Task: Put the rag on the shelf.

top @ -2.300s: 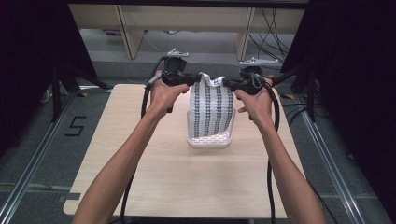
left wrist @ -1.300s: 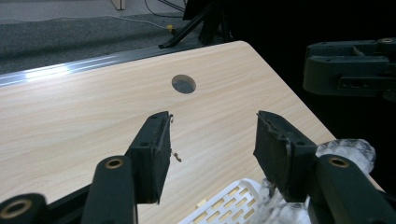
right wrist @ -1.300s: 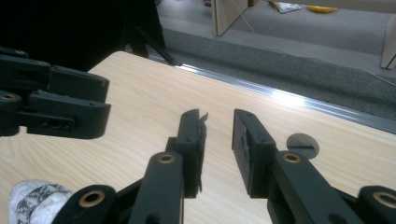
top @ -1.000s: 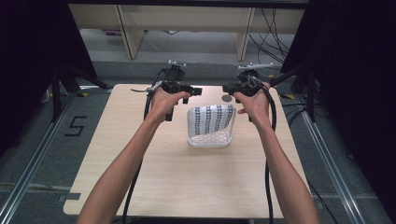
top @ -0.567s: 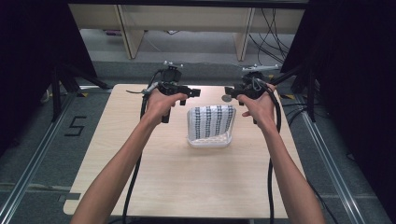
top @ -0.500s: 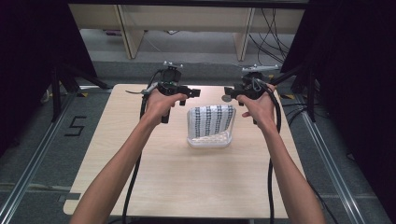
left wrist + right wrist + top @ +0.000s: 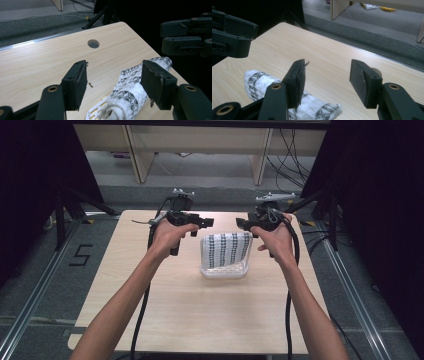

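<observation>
Released, the patterned knit cloth (image 7: 226,249) slumped into its white slatted basket (image 7: 223,271).

patterned cloth (image 7: 135,82) partly hidden behind left tongs (image 7: 113,82).

This looks like a lab or test room set up for recording. A plain wooden worktop (image 7: 150,310) stands on grey carpet (image 7: 30,270), with metal rails (image 7: 27,305) along the floor and a "5" (image 7: 80,255) taped on the left. Black curtains (image 7: 370,195) hang on both sides. Cables (image 7: 287,155) trail by wooden furniture legs (image 7: 134,150) at the far end.
</observation>
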The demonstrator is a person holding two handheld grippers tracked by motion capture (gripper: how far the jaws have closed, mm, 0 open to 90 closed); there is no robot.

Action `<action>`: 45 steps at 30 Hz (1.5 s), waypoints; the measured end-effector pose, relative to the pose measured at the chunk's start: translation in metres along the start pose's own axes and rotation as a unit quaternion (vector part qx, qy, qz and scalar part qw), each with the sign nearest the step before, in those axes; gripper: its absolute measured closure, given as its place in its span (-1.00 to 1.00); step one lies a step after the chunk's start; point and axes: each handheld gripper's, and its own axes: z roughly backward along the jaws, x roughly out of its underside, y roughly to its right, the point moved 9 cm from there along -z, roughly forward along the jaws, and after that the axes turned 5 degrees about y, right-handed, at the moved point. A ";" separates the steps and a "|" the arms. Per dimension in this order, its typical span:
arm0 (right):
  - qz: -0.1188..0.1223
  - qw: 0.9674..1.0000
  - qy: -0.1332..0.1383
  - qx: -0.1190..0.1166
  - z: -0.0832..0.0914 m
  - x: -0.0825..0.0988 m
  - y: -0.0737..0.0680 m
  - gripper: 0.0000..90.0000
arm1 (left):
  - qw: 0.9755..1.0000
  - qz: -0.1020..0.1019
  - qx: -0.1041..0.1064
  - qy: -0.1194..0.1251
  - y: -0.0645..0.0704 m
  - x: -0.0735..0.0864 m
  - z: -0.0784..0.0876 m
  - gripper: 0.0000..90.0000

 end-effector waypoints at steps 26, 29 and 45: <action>0.016 1.000 -0.003 -0.010 0.019 0.003 -0.026 -0.40 | 1.000 -0.021 -0.004 -0.004 0.010 0.010 0.019 -0.47; 0.015 1.000 -0.005 -0.008 0.021 0.004 -0.026 -0.47 | 1.000 -0.019 -0.004 -0.006 0.010 0.012 0.020 -0.55; 0.042 0.999 0.005 -0.022 0.039 0.017 -0.030 -0.64 | 0.999 -0.028 0.020 -0.005 0.018 0.031 0.038 -0.68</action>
